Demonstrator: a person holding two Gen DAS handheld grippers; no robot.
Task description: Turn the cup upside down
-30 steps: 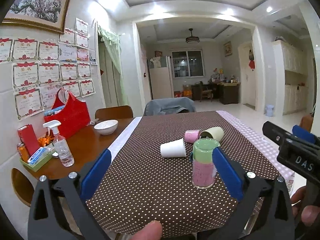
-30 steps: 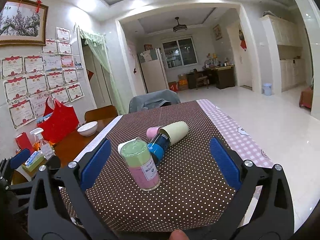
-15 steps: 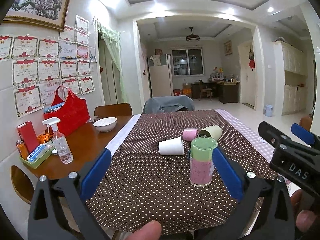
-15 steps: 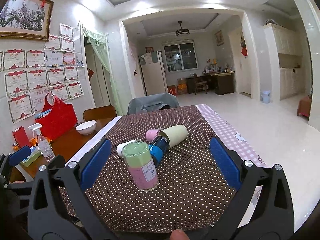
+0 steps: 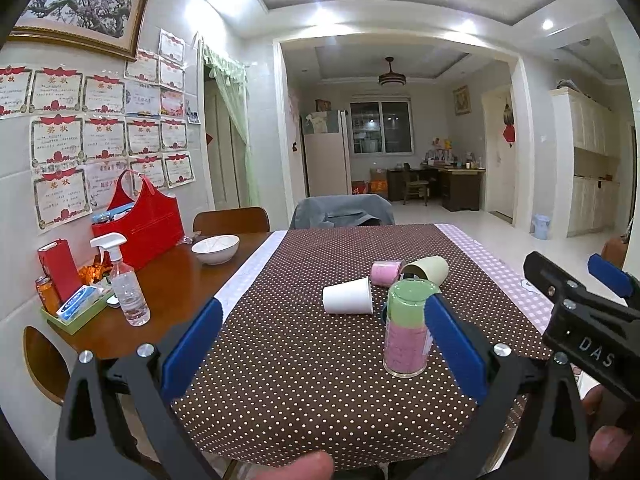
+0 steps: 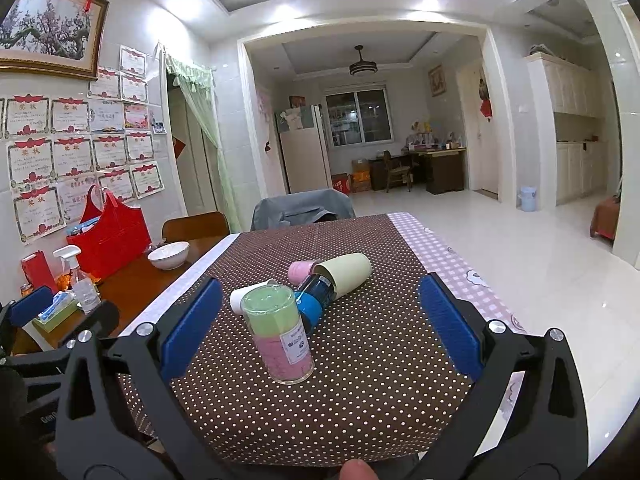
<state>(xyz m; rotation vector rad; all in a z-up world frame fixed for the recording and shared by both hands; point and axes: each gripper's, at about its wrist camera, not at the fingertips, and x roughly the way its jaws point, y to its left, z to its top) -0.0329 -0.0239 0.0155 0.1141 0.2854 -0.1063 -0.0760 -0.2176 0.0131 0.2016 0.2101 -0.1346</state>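
A green-and-pink glass cup (image 5: 407, 328) (image 6: 279, 335) stands upside down on the brown dotted tablecloth (image 5: 304, 364). Behind it lie a white paper cup (image 5: 349, 296) (image 6: 237, 300), a pink cup (image 5: 385, 271) (image 6: 301, 272), a cream cup (image 5: 425, 269) (image 6: 345, 272) and a blue cup (image 6: 314, 300), all on their sides. My left gripper (image 5: 320, 348) is open and empty, short of the glass cup. My right gripper (image 6: 318, 326) is open and empty, with the glass cup between its fingers' line of sight but beyond the tips. The right gripper also shows in the left wrist view (image 5: 580, 308).
On the wooden table part at left are a white bowl (image 5: 215, 249), a spray bottle (image 5: 125, 280), a red bag (image 5: 140, 216) and a green tray of small items (image 5: 76, 308). A chair with a grey cover (image 5: 340, 210) stands at the table's far end.
Both grippers have pulled back and risen slightly, so the cups look a little farther and lower. The cups have not moved. Both grippers stay open.
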